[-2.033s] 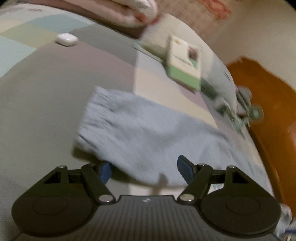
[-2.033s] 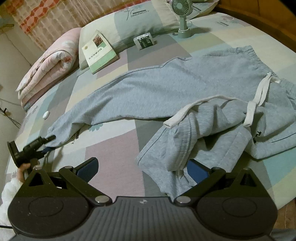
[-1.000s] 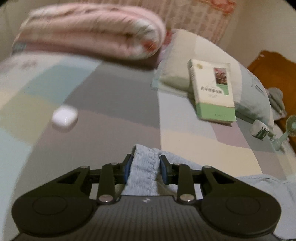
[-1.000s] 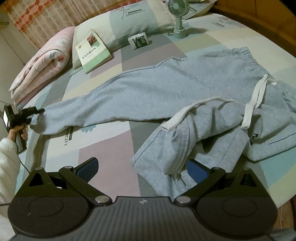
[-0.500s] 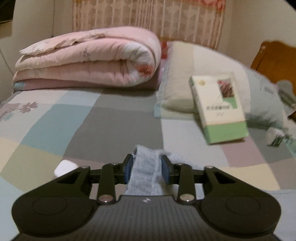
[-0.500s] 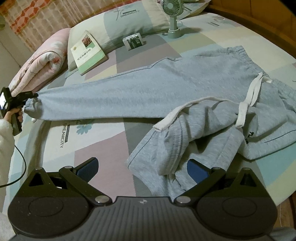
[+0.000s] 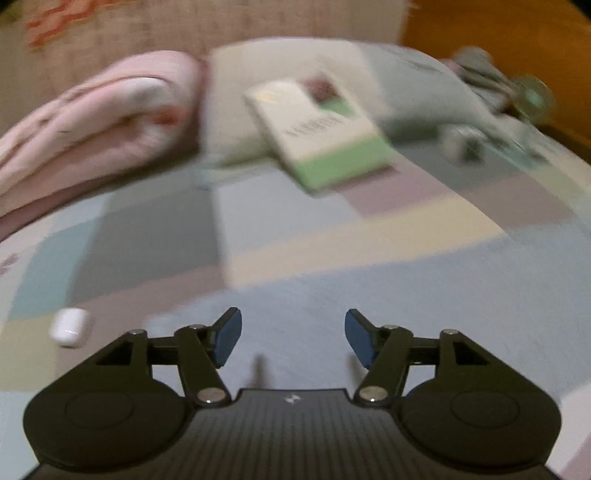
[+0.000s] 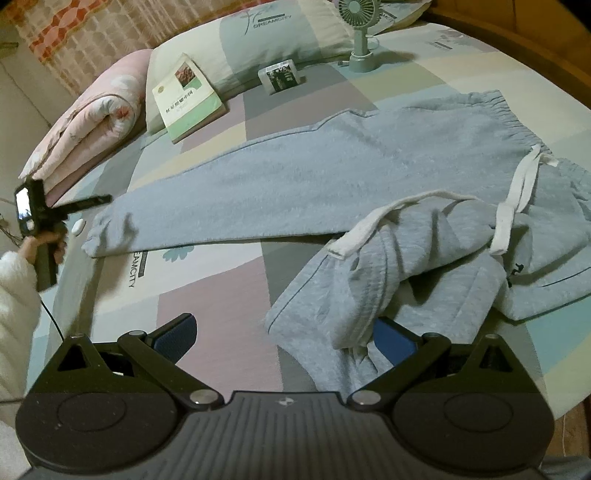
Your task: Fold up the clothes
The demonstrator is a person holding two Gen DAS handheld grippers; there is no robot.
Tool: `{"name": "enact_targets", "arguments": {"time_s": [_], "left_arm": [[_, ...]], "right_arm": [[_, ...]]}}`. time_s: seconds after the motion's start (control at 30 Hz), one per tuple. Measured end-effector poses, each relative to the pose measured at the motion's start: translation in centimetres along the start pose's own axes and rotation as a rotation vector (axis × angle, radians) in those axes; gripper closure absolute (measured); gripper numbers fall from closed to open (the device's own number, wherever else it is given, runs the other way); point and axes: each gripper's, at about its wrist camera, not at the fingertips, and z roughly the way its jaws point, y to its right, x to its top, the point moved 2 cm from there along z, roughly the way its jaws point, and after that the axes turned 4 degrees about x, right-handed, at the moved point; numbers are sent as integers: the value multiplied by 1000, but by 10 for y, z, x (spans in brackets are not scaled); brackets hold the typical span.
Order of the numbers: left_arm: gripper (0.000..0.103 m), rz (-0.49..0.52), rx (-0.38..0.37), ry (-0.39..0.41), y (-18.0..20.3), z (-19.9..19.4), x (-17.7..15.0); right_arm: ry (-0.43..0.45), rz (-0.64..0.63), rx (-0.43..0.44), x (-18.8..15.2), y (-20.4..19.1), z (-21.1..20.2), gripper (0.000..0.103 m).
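Across the bed (image 8: 221,291), with its patchwork sheet of pastel squares, a pair of grey sweatpants (image 8: 332,177) lies spread out. One leg runs straight and flat toward the left edge, its cuff ending just beside a small white case (image 8: 78,226). The other leg is bunched and folded over itself near the lower right, with the white drawstring (image 8: 517,199) trailing across the waistband and the crumpled fabric.

At the head of the bed a rolled pink quilt (image 8: 92,125) sits beside a pillow (image 8: 280,33), and a green-and-white book (image 8: 188,98) leans on the pillow's front. A small packet (image 8: 282,77) and a green desk fan (image 8: 360,33) stand further right on the sheet.

The right gripper (image 8: 284,338) hovers low over the bunched leg with its jaws wide apart; the right blue pad is partly behind the fabric, nothing clamped between them.

The left gripper (image 8: 94,201), held by a hand (image 8: 44,243) in a fuzzy white sleeve (image 8: 16,295), is at the bed's left edge, its tips close to the straightened cuff. In the left wrist view, which is blurred, its jaws stand wide and empty above the grey cloth (image 7: 369,295), with the white case (image 7: 70,326) to the left.
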Motion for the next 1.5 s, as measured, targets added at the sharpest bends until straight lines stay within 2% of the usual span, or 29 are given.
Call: {"name": "enact_targets", "arguments": {"time_s": [0.1,0.17,0.2,0.33,0.4,0.43,0.5,0.67,0.8,0.93,1.03,1.07,1.13,1.17,1.23,1.33,1.4,1.5], "left_arm": [[40,-22,-21,-65,13,18,-18],[35,-65,19,-107,6,30,-30],[30,-94,34,-104,-1,29,-34],[28,-178,115,-118,-22,22,-44],[28,-179,150,-137,-23,17,-43],[32,-158,166,-136,-17,14,-40],[33,-111,175,-120,-2,6,-36],[29,27,-18,-53,76,-14,-9],[28,155,-163,1,161,-20,16],[28,218,-266,-1,231,-12,22],[28,238,-297,-35,259,2,12],[26,244,-278,-55,264,9,7],[15,214,-252,-50,261,13,3],[14,201,-250,-72,259,13,4],[18,172,-241,-113,254,13,13],[19,214,-204,-76,265,0,34],[19,226,-259,-52,281,-13,52],[19,254,-400,-17,324,-30,81]], "right_arm": [[2,-2,-4,-1,0,-3,0],[9,-6,-13,-2,0,-7,0],[14,-5,-16,-2,1,-9,0],[29,13,-25,-3,9,-13,0],[28,26,-25,-3,13,-12,0],[24,29,-24,-3,15,-11,0],[16,26,-23,-3,15,-9,0],[11,4,-14,-3,13,-9,0],[28,2,-21,-4,15,-18,0],[52,0,-31,-5,21,-32,0],[65,2,-45,-6,28,-41,0],[68,7,-51,-7,32,-43,0],[73,23,-58,-9,41,-47,0],[74,33,-60,-9,46,-48,0],[78,54,-64,-11,57,-51,0],[87,84,-65,-13,73,-52,0],[95,100,-63,-14,81,-54,0],[107,120,-64,-16,94,-58,0]]}}
